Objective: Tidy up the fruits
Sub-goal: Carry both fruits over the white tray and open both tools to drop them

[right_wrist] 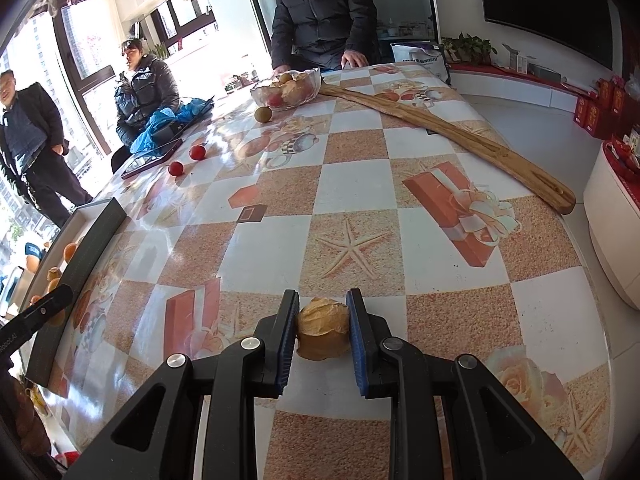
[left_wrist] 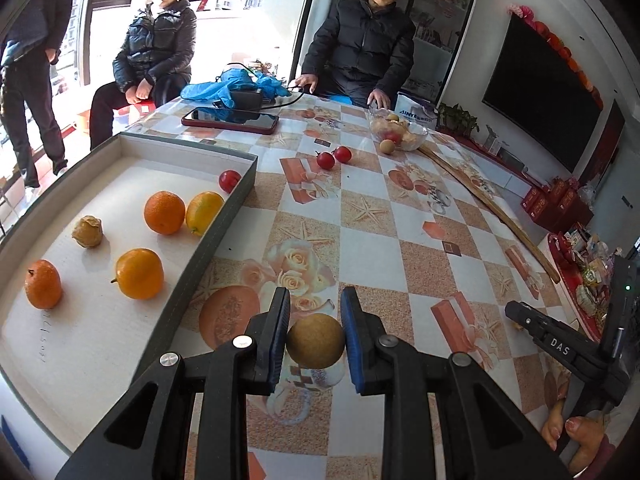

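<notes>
Both cams ride on the handheld grippers, looking forward and down along the fingers, pretty close over the tabletop [left_wrist: 360, 216]. The left one sits beside the tray [left_wrist: 224, 216] near the left edge. The right one looks up the middle. Both catch the glass bowl [right_wrist: 286, 90], the long wooden board [right_wrist: 460, 140] and the far end of the room.

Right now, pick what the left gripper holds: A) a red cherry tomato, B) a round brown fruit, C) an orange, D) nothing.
B: the left gripper has its blue pads pressed on both sides of a round brown fruit, just right of the tray.
</notes>
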